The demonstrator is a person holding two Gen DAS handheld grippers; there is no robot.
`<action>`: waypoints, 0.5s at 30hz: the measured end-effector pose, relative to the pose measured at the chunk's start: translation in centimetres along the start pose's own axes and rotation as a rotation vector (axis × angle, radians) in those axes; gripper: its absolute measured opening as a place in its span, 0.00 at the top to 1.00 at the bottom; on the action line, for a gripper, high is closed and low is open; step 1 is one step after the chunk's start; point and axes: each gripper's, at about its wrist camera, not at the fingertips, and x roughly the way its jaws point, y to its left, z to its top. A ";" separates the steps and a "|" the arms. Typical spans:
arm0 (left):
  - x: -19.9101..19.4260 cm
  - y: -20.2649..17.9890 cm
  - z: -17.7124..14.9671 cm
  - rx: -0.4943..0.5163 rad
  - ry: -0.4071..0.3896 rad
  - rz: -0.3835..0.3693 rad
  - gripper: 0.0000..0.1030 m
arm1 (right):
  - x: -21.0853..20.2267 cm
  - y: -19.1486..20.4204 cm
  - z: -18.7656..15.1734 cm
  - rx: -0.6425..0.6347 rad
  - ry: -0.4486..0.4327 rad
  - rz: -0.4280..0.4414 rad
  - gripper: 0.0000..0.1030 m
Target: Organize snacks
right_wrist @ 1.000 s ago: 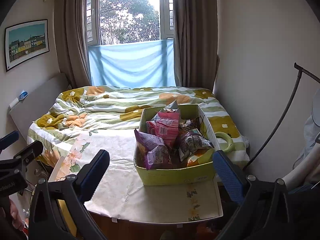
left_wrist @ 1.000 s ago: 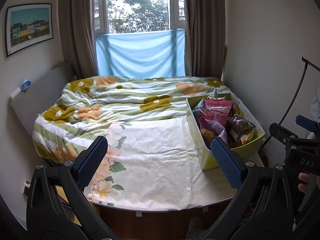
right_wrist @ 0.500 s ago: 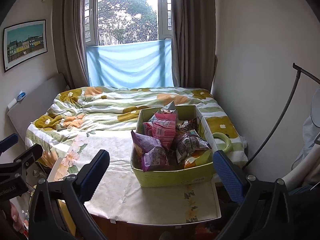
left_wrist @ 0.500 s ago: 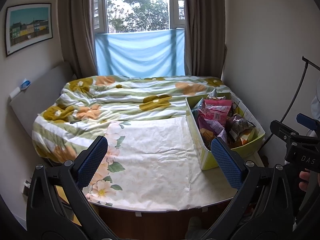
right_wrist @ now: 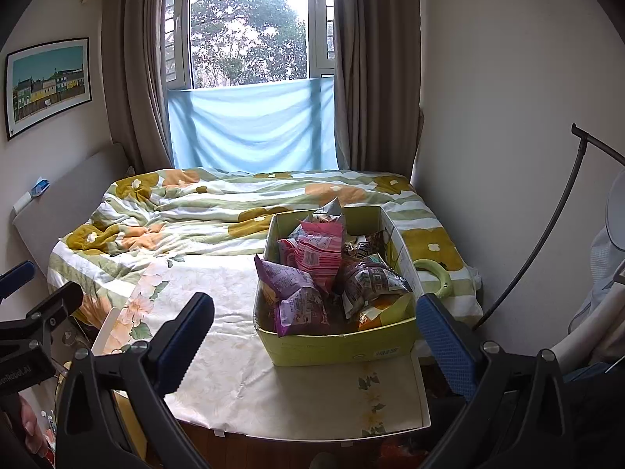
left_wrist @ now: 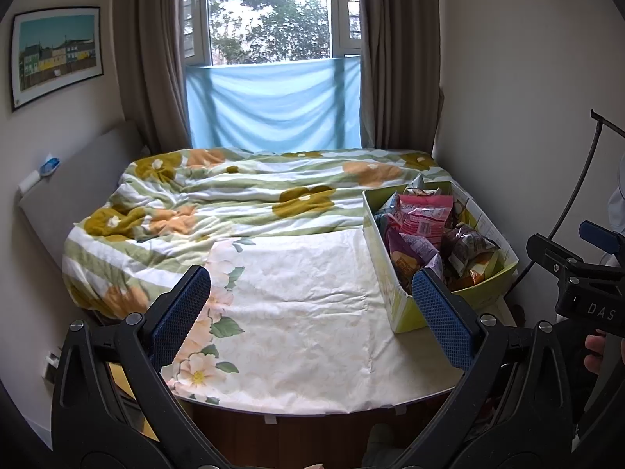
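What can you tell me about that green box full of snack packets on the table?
The green box is an open-topped carton, cardboard by the look of it, with a barcode label on its near wall. It sits upright on the floral cloth at the table's right side. Crinkly packets are heaped inside, pink, purple and dark ones. Neither gripper touches it.

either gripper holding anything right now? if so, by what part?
Nothing held. Left gripper and right gripper are both open and empty, short of the snack box; the snack packets sit untouched inside it.
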 end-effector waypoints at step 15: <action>0.3 0.0 0.4 0.011 -0.024 0.006 0.00 | 0.3 -0.2 0.3 0.006 -0.004 -0.002 0.00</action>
